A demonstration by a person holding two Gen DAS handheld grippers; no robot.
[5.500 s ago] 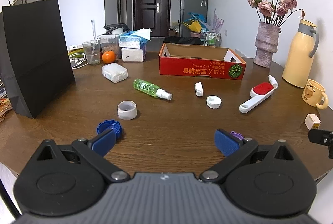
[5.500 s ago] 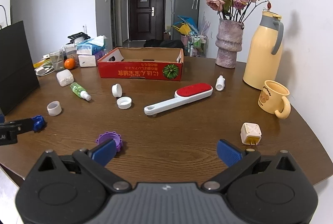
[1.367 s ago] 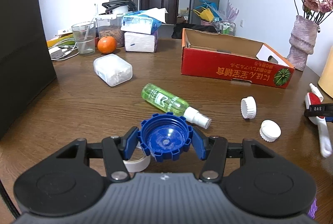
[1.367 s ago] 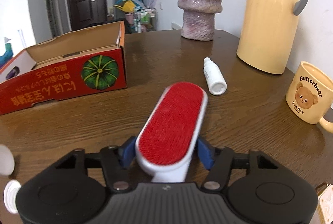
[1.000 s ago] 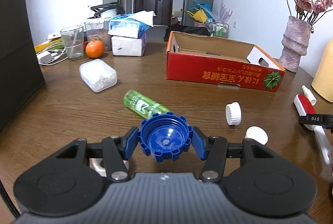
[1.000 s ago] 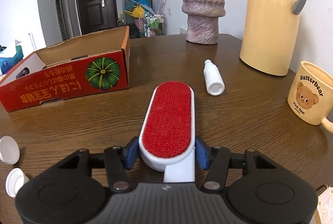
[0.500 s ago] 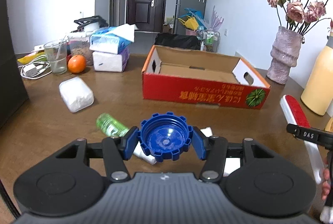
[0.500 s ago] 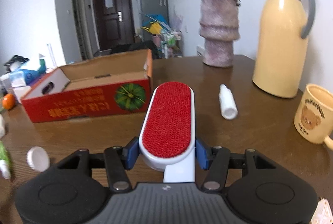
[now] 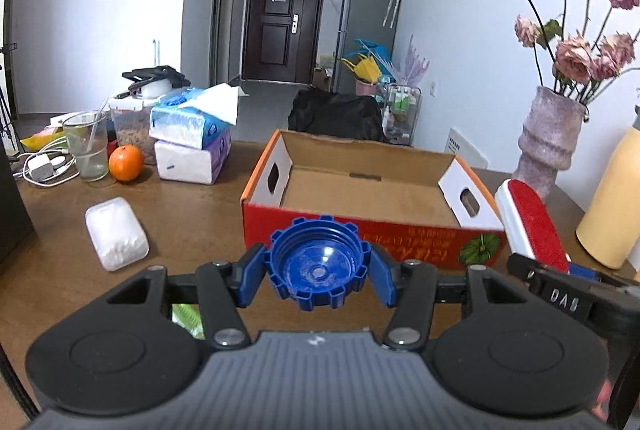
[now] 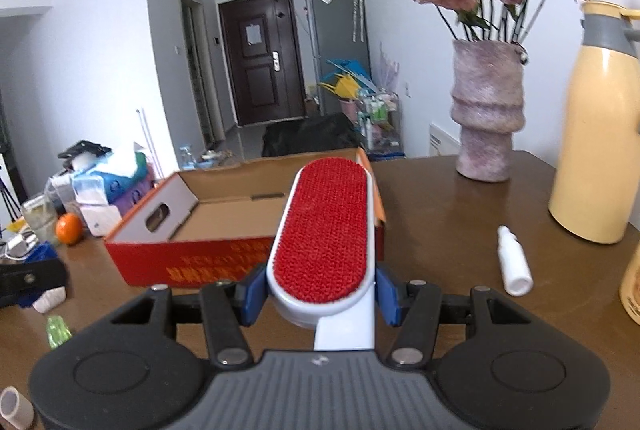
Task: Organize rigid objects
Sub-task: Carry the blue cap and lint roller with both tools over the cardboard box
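Left wrist view: my left gripper, fingers closed on a blue ridged plastic bottle cap, hollow side facing the camera, held above the brown wooden tabletop. Beyond the fingers, an open red cardboard box. Left of them, a white rounded plastic case.

Right wrist view: my right gripper, fingers clamped on a white-handled lint brush with red pad, pad pointing forward over the box's right end. Right of the fingers, a small white bottle lies on the tabletop.

Cardboard box open-topped, interior bare; vase, thermos crowd right.
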